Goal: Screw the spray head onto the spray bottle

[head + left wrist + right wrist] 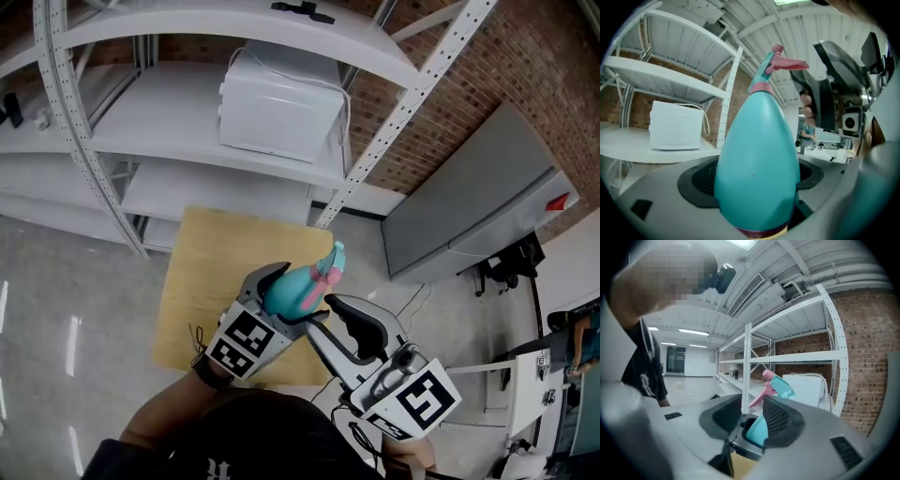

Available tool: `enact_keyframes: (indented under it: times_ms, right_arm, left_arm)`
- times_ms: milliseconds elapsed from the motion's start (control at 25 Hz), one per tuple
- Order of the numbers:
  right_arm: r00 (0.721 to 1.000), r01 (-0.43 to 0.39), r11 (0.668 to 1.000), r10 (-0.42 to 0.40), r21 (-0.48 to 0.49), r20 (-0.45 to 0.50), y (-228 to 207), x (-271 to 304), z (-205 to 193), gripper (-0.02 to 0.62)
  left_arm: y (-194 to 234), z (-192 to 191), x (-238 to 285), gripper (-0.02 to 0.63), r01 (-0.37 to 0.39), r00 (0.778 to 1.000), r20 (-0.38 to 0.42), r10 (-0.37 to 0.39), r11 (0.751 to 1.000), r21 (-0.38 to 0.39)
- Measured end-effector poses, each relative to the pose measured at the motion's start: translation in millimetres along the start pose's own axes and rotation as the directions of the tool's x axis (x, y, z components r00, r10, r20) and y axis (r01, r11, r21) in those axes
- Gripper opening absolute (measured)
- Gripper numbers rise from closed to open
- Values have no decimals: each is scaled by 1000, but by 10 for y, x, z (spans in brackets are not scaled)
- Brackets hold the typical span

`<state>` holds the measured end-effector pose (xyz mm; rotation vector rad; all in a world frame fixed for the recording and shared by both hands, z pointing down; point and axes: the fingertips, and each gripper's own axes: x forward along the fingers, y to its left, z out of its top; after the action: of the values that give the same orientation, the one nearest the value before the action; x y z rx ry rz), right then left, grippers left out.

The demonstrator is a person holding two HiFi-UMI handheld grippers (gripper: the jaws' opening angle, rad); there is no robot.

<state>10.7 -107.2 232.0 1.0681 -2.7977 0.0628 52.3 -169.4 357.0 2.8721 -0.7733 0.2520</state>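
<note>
A teal spray bottle (291,291) is held above the wooden table, tilted, with my left gripper (289,302) shut on its body. Its pink and teal spray head (330,265) sits on the neck and points away from me. In the left gripper view the bottle (757,164) fills the middle between the pads, with the spray head (776,65) on top. My right gripper (323,316) is just right of the bottle, jaws slightly apart with nothing between them. In the right gripper view the right gripper (751,416) looks at the bottle (757,430) and spray head (776,383) beyond its jaws.
A light wooden table (202,281) lies below the grippers. Behind it stands a white shelf rack (169,141) holding a white box (281,108), against a brick wall. A grey cabinet (469,202) stands at the right. A person (805,131) stands far off.
</note>
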Motion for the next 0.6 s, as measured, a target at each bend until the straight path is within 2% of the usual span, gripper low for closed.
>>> enact_keyframes:
  times_ms: [80,120,200,240,280,320,400,440,520,600]
  right_arm:
    - [992,-71,996,65,52,109,-45,-282,198,138]
    - [982,-104,991,90,79,164,-138,-416,265,138]
    - [956,-203,970,166,134,243,-386,-522,285,140]
    - [936,-278,946,228,167,268,-473,-489,265,174]
    - [907,-366,910,302,196,292,-501,-427,250,231]
    - [870,-455,864,379,217,315,-471,-363,253,258]
    - [788,-593,776,502,218,356,-304,-277,304,298]
    - [752,-638,744,546,200,369,-202,-254,337,301]
    - [699,-692,706,603,151,385,-18,-215,401,302]
    - [678,-711,692,626,126,386,85,-173,425,302]
  left_arm:
    - [-120,65,-68,443,105,994,29,-105,994,-25]
    - [-189,97,-127,443,172,984,44,-171,984,-38]
    - [-346,166,-267,443,310,949,73,-306,950,-50]
    - [-439,202,-329,443,372,926,84,-368,927,-46]
    - [-538,235,-375,443,429,901,91,-424,902,-39]
    - [-639,265,-407,443,479,875,93,-475,877,-31]
    - [-811,314,-438,443,552,832,89,-548,834,-19]
    - [-868,332,-445,443,573,818,86,-569,820,-16]
    - [-925,344,-455,443,592,804,80,-589,806,-18]
    - [-946,335,-459,443,598,801,70,-595,801,-22]
